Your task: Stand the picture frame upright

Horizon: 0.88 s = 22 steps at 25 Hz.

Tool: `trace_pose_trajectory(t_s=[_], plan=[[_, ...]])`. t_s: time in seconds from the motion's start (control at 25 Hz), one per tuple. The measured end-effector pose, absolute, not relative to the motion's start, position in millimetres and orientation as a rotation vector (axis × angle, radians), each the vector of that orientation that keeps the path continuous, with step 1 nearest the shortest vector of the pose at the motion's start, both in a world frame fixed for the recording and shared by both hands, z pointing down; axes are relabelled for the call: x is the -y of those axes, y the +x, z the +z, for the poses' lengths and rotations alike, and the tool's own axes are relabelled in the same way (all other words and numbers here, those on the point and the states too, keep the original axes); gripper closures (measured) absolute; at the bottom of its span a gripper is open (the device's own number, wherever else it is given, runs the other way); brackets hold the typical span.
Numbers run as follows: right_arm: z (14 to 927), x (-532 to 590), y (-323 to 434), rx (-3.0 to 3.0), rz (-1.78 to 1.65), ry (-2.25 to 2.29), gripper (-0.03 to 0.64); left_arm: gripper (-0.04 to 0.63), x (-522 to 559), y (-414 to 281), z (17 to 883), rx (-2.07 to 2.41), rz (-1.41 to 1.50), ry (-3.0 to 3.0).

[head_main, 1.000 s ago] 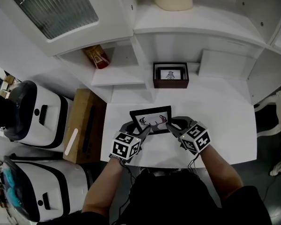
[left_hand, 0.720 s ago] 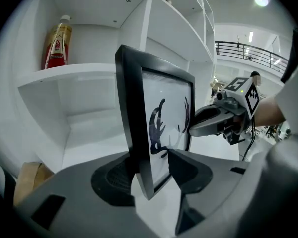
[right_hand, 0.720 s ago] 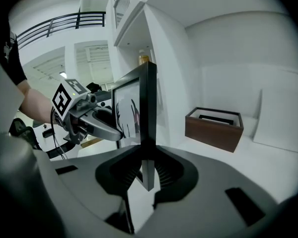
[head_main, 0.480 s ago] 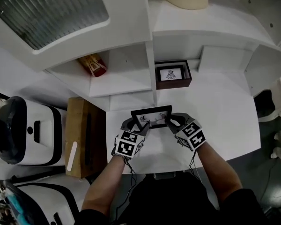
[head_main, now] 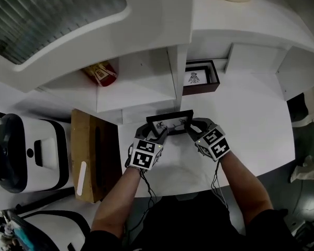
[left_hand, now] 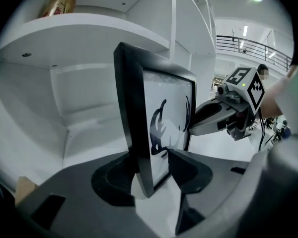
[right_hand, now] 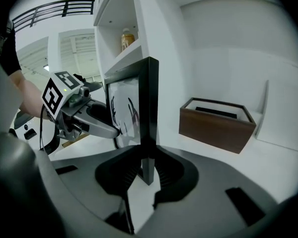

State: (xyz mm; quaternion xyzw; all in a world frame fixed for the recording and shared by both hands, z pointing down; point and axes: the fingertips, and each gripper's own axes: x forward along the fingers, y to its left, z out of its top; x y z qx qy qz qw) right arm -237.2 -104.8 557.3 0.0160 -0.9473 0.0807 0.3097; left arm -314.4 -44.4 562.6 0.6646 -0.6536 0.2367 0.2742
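Note:
The black picture frame (head_main: 171, 120) with an antler drawing stands nearly upright on the white desk (head_main: 251, 119), just in front of the shelf unit. My left gripper (head_main: 156, 134) is shut on its lower left edge. In the left gripper view the frame (left_hand: 154, 133) rises between my left gripper's (left_hand: 151, 175) pads. My right gripper (head_main: 192, 127) is shut on the frame's right edge. The right gripper view shows that edge (right_hand: 148, 108) pinched between my right gripper's (right_hand: 146, 167) ridged pads, with the left gripper (right_hand: 97, 123) across from it.
A brown wooden box (head_main: 201, 77) holding another small picture sits at the desk's back, to the frame's right. A red-and-yellow bottle (head_main: 100, 73) lies on the shelf. A cardboard box (head_main: 86, 156) and white machines (head_main: 21, 150) stand left of the desk.
The frame has tipped up from leaning back to nearly upright and moved closer to the shelf. Both grippers rose with it, still holding its two sides.

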Motion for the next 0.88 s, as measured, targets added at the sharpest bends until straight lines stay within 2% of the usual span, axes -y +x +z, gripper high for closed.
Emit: trace_pose_trajectory(t_s=[0.88], plan=[[563, 116, -253, 2.512, 0.256, 0.052, 0.541, 0.385, 57, -330, 569, 1.748, 0.606, 1.807]])
